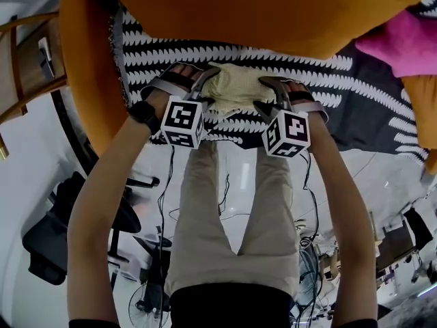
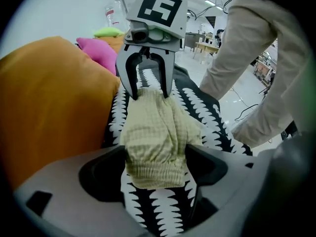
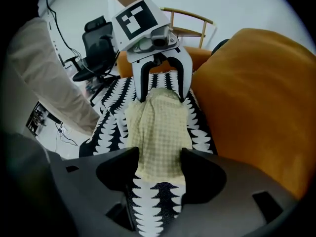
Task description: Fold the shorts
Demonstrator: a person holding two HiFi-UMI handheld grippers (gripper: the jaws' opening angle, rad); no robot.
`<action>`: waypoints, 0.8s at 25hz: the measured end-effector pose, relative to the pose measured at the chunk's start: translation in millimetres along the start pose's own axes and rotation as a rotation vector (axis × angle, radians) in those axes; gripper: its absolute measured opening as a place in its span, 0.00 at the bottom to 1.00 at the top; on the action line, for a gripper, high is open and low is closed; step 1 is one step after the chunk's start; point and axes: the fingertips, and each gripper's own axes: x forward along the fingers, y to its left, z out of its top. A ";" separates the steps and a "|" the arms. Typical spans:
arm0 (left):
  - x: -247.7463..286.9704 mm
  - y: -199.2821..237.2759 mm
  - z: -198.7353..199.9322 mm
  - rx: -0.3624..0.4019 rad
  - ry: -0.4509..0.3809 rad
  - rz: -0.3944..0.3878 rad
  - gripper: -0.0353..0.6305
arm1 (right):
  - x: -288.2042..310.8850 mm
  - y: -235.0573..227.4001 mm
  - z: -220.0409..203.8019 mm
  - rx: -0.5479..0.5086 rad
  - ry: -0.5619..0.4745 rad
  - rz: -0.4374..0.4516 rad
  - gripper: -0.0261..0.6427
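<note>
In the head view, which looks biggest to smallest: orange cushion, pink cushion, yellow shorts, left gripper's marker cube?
1. orange cushion.
2. pink cushion and yellow shorts: too alike to rank; the frame edge cuts the pink one.
3. left gripper's marker cube.

shorts (image 1: 235,87) 1 | claws (image 1: 208,87) (image 1: 268,93) 2 | orange cushions (image 1: 259,5) maybe 3 | pink cushion (image 1: 403,43) 1

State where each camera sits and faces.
Head view: on the person's head, looking steeply down at the shorts on the patterned cover; forearms, trouser legs, left hand-held gripper and right hand-held gripper show.
Left gripper view: on the left hand-held gripper, looking along its jaws toward the right one; a trouser leg shows.
Right gripper view: the reverse, facing the left one.
Both gripper views share the shorts.
</note>
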 end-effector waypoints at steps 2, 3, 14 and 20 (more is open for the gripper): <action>16.3 -5.4 -5.9 -0.009 0.012 0.019 0.64 | 17.2 6.2 -6.0 -0.004 0.024 0.005 0.48; 24.1 -8.2 -9.5 -0.018 0.019 0.022 0.64 | 25.9 7.6 -7.7 -0.008 0.036 0.008 0.49; 33.1 2.0 -26.1 -0.176 0.047 0.010 0.69 | 46.0 -4.3 -4.5 0.056 0.123 0.103 0.50; -162.5 8.9 42.2 -0.765 -0.246 0.256 0.70 | -121.4 -1.5 55.7 0.494 -0.093 -0.148 0.49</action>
